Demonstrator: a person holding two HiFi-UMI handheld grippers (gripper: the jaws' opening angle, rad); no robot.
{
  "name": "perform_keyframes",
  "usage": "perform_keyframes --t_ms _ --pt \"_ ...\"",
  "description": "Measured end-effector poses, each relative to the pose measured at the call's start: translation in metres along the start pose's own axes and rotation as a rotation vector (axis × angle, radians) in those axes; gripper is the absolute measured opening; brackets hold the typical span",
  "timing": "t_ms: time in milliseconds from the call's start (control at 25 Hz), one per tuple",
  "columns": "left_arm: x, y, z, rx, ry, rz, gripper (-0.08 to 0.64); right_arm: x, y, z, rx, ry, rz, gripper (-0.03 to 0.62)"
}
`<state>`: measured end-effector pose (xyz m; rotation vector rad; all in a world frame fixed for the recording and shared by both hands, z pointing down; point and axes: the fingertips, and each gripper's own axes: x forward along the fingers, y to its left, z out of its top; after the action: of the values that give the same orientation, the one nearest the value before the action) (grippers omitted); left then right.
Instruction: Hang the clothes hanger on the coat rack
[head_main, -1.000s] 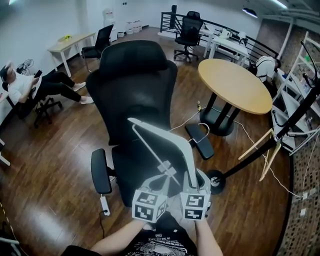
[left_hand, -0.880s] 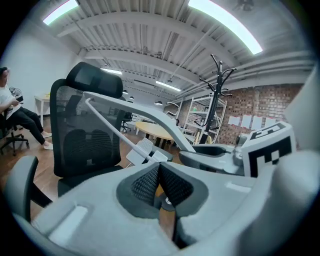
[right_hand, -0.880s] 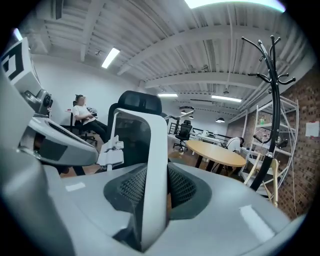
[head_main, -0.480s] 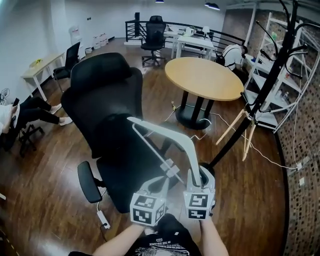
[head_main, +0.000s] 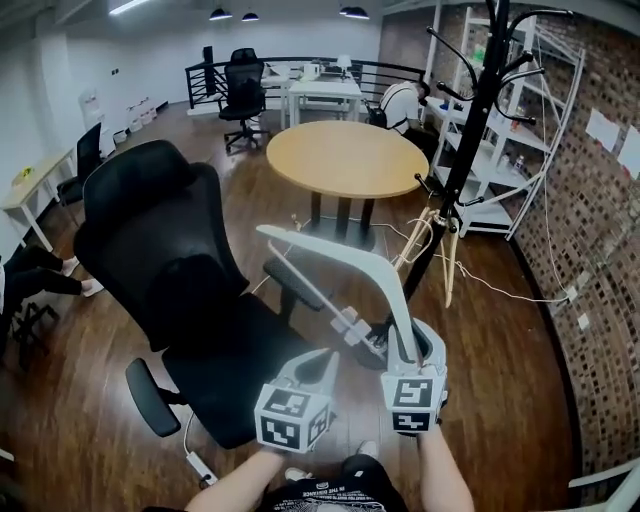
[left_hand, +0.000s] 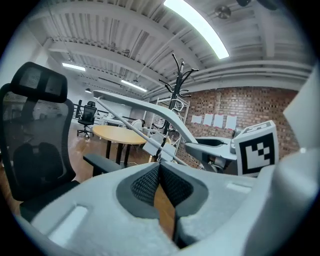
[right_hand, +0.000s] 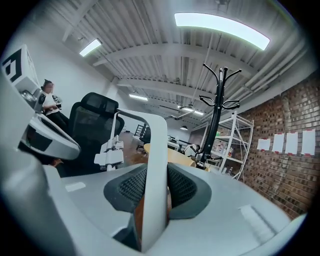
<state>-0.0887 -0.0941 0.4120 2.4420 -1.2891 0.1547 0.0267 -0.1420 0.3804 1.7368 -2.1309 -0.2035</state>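
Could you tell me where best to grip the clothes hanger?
Take the clothes hanger by the lower end of its broad flat arm, coming from below, as the right gripper does: its flat faces sit squarely between the pads, and the rest is free toward the coat rack.

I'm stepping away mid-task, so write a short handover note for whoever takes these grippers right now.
The left gripper is shut on the thin lower bar of the clothes hanger.
The right gripper is shut on its white arm.
The clothes hanger is in the air by the office chair; the coat rack stands ahead, apart from it.
Done: pickup. Left: carry it over, hang it on the rack.
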Motion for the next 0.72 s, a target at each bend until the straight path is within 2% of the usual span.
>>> perform_keyframes --t_ms 80,280,720 --pt "0.008 -0.005 0.000 0.016 0.003 -0.025 0.005 0.000 -0.012 -0.001 -0.002 -0.007 -0.028 0.112" --pt "0.058 -0.048 0.030 0.055 0.001 -0.048 0.005 0.006 -0.089 0.000 0.006 -0.026 -0.062 0.112" --pt "0.158 -0.123 0.075 0.114 -0.029 -0.076 0.005 0.034 -0.209 0.013 -0.011 -0.103 -0.033 0.112"
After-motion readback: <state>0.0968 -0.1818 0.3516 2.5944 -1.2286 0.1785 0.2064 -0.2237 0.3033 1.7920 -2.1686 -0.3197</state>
